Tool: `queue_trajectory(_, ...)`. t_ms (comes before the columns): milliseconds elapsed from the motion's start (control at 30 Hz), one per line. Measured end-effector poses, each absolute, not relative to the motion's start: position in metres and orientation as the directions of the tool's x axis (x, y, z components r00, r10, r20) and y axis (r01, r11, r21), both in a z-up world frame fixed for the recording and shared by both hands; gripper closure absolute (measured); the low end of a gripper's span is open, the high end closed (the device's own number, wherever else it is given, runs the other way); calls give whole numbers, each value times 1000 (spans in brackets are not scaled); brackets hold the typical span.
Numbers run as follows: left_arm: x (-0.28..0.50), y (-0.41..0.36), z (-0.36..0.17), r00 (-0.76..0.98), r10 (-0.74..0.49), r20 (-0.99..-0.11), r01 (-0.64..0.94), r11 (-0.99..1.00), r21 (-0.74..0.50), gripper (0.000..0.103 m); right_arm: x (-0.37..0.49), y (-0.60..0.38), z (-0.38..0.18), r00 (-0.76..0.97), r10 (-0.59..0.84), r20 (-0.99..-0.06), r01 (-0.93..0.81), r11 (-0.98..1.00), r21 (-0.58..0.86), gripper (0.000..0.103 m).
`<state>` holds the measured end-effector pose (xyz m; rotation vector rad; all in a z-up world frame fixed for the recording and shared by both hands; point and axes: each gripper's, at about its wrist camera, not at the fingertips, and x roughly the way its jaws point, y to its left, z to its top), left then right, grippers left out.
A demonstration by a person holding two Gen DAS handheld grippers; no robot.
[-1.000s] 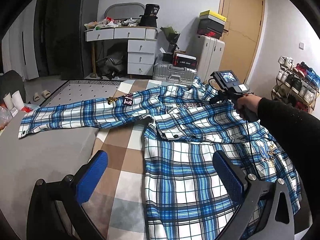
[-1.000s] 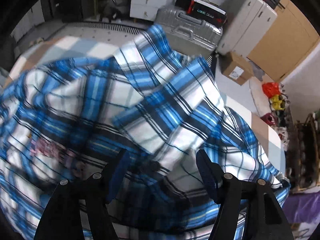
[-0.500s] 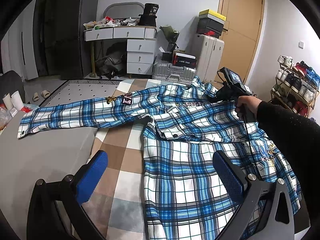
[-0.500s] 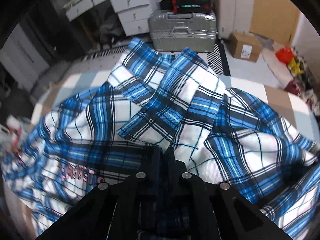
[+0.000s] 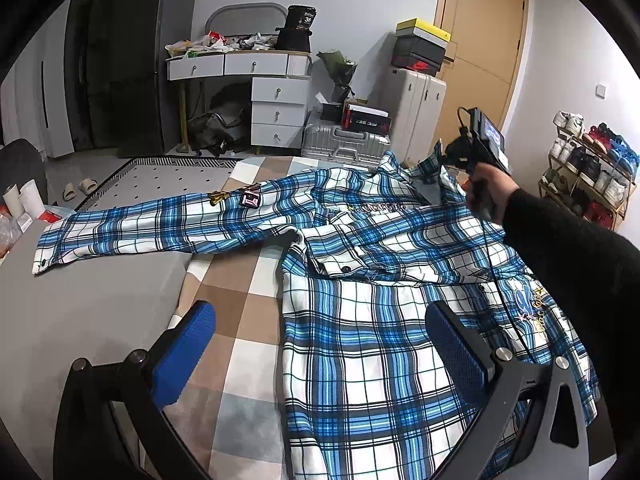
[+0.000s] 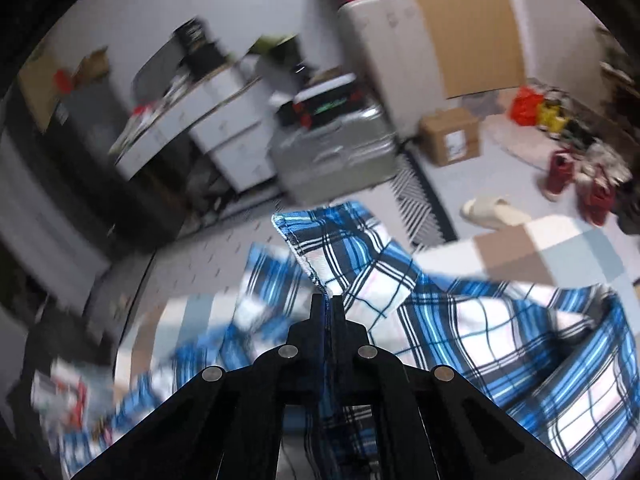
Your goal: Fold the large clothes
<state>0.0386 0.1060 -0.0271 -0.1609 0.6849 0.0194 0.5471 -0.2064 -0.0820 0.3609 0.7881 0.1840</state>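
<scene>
Sleeve-fold step: right claw (image 6: 327,305) clamped on plaid shirt (image 5: 380,320) sleeve cuff; left claw (image 5: 320,344) apart, idle. Next: carry cuff across shirt body on bed (image 5: 236,312).

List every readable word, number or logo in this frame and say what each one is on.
"36": black box on the dresser.
Swoosh logo: red shoebox on the white suitcase.
Unreadable: box on the silver suitcase, shirt chest lettering, sleeve patch, lower embroidery.
</scene>
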Motion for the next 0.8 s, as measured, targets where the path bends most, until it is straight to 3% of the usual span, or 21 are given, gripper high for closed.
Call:
queue_trajectory(167,41,106,-29,770,-29,-638,-72,989,-132,1,582,-178,-88,666,303,-682,23,905,425,102)
queue_trajectory(300,40,109,-28,769,-39,-638,-71,987,-145,1,598,-157,-126,524,348,-778,9,911,413,99)
queue_trajectory(400,38,112,-26,775,-49,-631,-69,985,-161,1,582,-153,-127,519,405,-752,-71,898,435,98)
queue_trajectory(433,37,112,-25,776,-53,-629,-67,984,-166,1,575,-155,-119,535,417,-735,-117,898,424,92)
queue_trajectory(500,36,111,-23,782,-55,-621,-64,984,-168,1,552,-165,-97,580,421,-697,-210,904,372,69)
queue_trajectory(533,35,109,-22,785,-53,-617,-64,984,-165,1,540,-173,-87,596,418,-685,-240,908,344,46)
queue_trajectory(567,34,109,-22,789,-50,-613,-64,985,-163,1,528,-185,-79,617,412,-670,-257,911,324,32)
queue_trajectory(667,31,105,-20,799,-43,-600,-61,986,-153,1,495,-224,-59,653,368,-662,-267,930,254,32)
queue_trajectory(800,31,97,-22,807,-19,-590,-60,992,-114,1,468,-260,-63,649,195,-735,-202,976,81,32)
